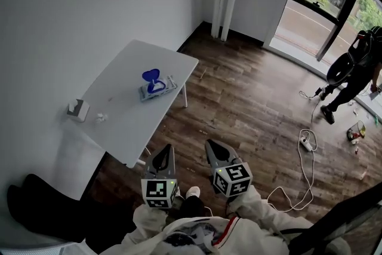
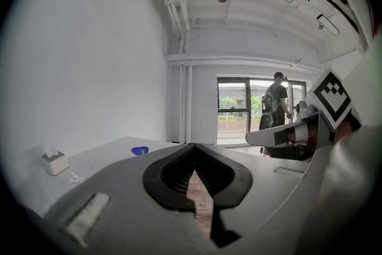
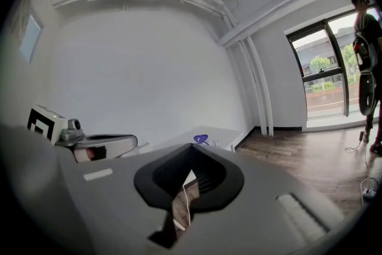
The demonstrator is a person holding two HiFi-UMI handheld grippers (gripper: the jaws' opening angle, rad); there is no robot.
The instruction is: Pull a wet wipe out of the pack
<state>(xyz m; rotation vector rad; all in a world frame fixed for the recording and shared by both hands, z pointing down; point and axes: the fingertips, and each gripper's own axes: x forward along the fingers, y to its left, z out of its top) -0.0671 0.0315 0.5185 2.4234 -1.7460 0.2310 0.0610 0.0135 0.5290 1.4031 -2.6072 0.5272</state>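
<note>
Pack of wet wipes [image 1: 157, 88] lies on the tabletop [image 1: 119, 119], blue lid raised, untouched. Left gripper [image 1: 166, 150] and right gripper [image 1: 212, 145] stand well short of it, jaws pressed together and empty. The left is nearer.

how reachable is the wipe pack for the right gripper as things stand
Probably not yet: the right gripper is shut and short of the table, with floor between; the wipe pack lies mid-table. Nothing blocks the way, so stepping closer should do.
</note>
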